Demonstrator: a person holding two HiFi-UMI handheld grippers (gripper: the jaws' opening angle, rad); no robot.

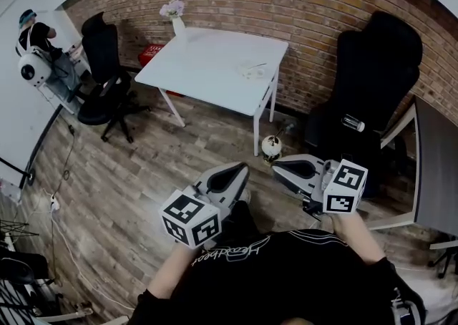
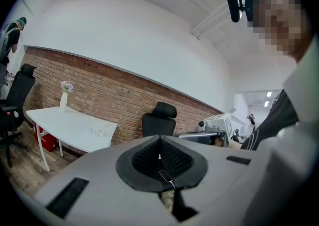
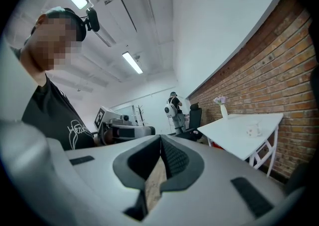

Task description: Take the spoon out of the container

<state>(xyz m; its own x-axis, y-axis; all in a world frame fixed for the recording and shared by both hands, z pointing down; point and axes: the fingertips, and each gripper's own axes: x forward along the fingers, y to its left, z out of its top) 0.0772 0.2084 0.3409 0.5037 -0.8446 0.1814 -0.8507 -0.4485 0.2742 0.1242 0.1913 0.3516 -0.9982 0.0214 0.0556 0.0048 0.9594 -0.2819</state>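
Observation:
A small pale container (image 1: 252, 70) with a thin spoon across it stands near the right edge of the white table (image 1: 207, 59). It shows small in the left gripper view (image 2: 102, 130) and in the right gripper view (image 3: 253, 131). My left gripper (image 1: 242, 167) and right gripper (image 1: 278, 166) are held close in front of my chest, above the wooden floor and well short of the table. Both are shut with nothing between the jaws, as the left gripper (image 2: 159, 141) and the right gripper (image 3: 160, 144) show in their own views.
A vase with flowers (image 1: 176, 17) stands at the table's far left corner. Black office chairs (image 1: 107, 80) (image 1: 368, 80) flank the table, and a round white object (image 1: 270, 146) lies on the floor by a table leg. A grey desk (image 1: 433, 166) is at right. A person (image 1: 39, 48) stands far left.

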